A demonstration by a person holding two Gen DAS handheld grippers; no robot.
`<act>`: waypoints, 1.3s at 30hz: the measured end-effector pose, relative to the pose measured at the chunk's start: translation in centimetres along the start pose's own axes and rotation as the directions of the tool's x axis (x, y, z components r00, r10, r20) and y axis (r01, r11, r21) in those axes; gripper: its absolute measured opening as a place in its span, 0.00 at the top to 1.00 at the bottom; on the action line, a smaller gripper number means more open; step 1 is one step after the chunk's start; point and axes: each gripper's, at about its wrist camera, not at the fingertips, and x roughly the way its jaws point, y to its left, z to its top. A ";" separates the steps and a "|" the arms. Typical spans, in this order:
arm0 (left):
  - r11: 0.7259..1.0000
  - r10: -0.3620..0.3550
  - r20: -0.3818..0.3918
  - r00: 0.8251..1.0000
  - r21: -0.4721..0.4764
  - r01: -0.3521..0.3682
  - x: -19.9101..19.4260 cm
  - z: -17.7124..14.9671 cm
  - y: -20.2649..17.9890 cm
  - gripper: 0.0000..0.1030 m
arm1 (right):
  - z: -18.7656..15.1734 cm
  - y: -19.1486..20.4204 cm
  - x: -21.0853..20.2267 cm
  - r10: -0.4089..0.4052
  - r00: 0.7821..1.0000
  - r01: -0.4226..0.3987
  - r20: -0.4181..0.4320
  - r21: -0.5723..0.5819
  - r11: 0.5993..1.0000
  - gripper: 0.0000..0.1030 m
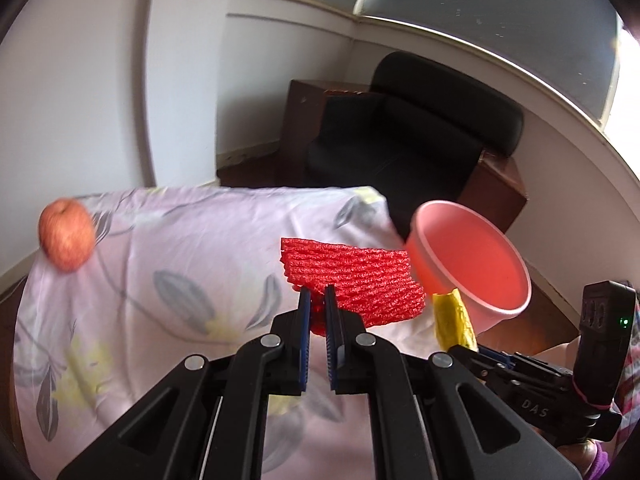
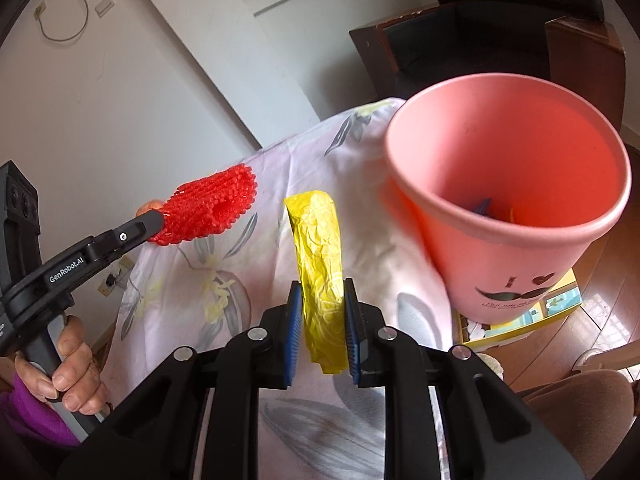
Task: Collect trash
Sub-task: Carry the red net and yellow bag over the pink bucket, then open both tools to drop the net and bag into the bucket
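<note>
Count: two grippers, two pieces of trash, one bin, one apple.

Left gripper [image 1: 317,295]: jaws nearly together, pinching the near edge of one red foam fruit net [image 1: 352,284]; the net is lifted clear of the cloth and sticks out past the fingertips. In the right wrist view the same net [image 2: 208,210] hangs at the end of the left gripper [image 2: 158,222], up to the left. The person's hand [image 2: 68,372] is wrapped round that gripper's handle, with a purple sleeve [image 2: 24,412] at the wrist. The tool slants upward from lower left.

Right gripper [image 2: 322,292]: jaws narrow, clamped on one crumpled yellow wrapper [image 2: 320,252], which stands up between the blue pads and extends forward beyond them. Seen from the left wrist, the wrapper [image 1: 454,316] sits just below the bin's rim.

One pink bin [image 2: 532,272], upright at the right, close beside the wrapper; small dark and orange items lie at its bottom, too blurred to name.

Surface: pale floral cloth [image 1: 168,264] over a table. One apple [image 1: 66,238] rests at its far left corner.

Room: black armchair [image 1: 420,132] beyond the table, white walls, wooden floor [image 2: 600,292], yellow box [image 2: 552,304] behind the bin.
</note>
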 end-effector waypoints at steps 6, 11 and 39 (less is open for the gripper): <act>0.997 -0.039 0.023 0.999 0.062 0.037 0.3 1.5 -3.2 0.94 | 1.3 -1.7 -2.1 -0.041 0.996 0.039 0.079 0.032 0.999 0.81; 0.991 -0.068 0.034 0.997 0.120 0.064 1.2 2.5 -6.1 0.94 | 2.8 -3.9 -4.0 -0.090 0.985 0.079 0.148 0.075 0.994 0.81; 0.957 -0.081 -0.083 0.993 0.273 0.100 10.9 2.6 -15.4 0.94 | 5.0 -10.9 -3.0 -0.260 0.948 0.227 0.183 0.181 0.957 0.81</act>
